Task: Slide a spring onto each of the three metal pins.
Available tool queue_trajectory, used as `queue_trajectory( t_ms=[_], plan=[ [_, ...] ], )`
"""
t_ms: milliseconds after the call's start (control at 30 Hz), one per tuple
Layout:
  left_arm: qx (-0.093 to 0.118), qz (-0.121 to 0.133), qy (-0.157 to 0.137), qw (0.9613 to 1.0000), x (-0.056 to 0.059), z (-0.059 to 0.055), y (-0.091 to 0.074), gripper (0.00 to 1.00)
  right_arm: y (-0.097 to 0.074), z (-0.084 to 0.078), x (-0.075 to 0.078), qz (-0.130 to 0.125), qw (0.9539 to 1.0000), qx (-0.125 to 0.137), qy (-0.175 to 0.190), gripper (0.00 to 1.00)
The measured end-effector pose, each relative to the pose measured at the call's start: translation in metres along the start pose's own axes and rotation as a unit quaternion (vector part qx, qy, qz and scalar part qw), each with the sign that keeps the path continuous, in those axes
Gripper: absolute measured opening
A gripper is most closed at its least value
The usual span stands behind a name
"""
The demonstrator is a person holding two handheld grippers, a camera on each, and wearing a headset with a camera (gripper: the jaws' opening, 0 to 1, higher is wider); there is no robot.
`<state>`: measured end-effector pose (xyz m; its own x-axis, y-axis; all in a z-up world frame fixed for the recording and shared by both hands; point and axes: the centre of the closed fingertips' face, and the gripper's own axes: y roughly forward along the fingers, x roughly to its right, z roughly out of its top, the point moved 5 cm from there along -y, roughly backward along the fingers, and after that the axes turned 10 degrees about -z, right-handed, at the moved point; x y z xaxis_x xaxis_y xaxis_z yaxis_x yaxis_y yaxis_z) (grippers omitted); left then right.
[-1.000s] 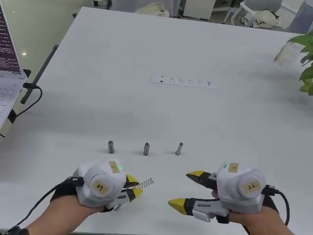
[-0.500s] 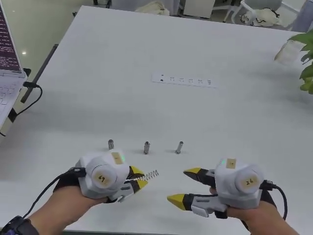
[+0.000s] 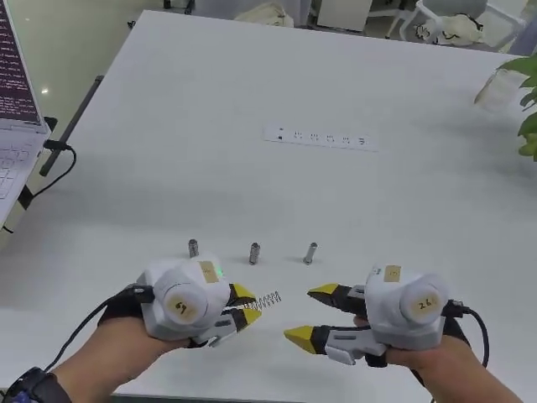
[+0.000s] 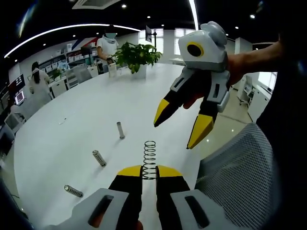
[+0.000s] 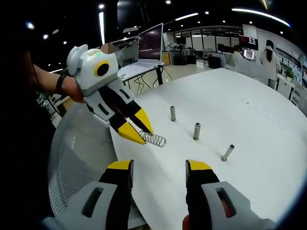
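The left hand-held gripper [image 3: 250, 305], at the near left of the bench [image 3: 352, 201], has its yellow-tipped jaws nearly closed on one end of a spring [image 3: 267, 300]. The rest of the coil projects free beyond the tips, pointing right and slightly far. The right hand-held gripper [image 3: 302, 313], at the near right, has its jaws spread wide and grips nothing. Its tips point left toward the spring's free end, near it but apart. In the left gripper view the spring stands straight out between the two jaw tips, with the right hand-held gripper's open jaws above and to the right of it. Just beyond both hand-held grippers, three upright metal pins stand in a left-to-right row on the bench. The left pin [image 3: 194, 248] and the middle pin [image 3: 254, 253] each show coils around the shaft. The right pin [image 3: 310, 253] is smooth and bare, and it is the one nearest the held spring's free end. Farther back lies a white power strip [image 3: 320, 138], parallel to the row of pins. An open laptop [image 3: 13, 101] stands off the bench's left edge, and plant leaves [image 3: 524, 101] enter at the far right.
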<state>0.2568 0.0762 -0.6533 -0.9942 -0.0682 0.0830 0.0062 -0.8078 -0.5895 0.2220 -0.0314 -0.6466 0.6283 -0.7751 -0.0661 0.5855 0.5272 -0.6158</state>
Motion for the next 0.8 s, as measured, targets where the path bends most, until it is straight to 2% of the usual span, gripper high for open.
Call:
queue_trajectory(
  t_ms=[567,800],
  plan=[
    [-0.001,-0.016,0.024,0.9996,0.014,0.01,0.005,0.02,0.008,0.008,-0.011,0.034,0.9994,0.009,-0.008,0.33],
    [-0.009,-0.026,0.045,0.9986,0.018,0.013,0.007,0.02,0.007,0.01,-0.015,0.055,0.9984,0.01,-0.012,0.25]
  ],
)
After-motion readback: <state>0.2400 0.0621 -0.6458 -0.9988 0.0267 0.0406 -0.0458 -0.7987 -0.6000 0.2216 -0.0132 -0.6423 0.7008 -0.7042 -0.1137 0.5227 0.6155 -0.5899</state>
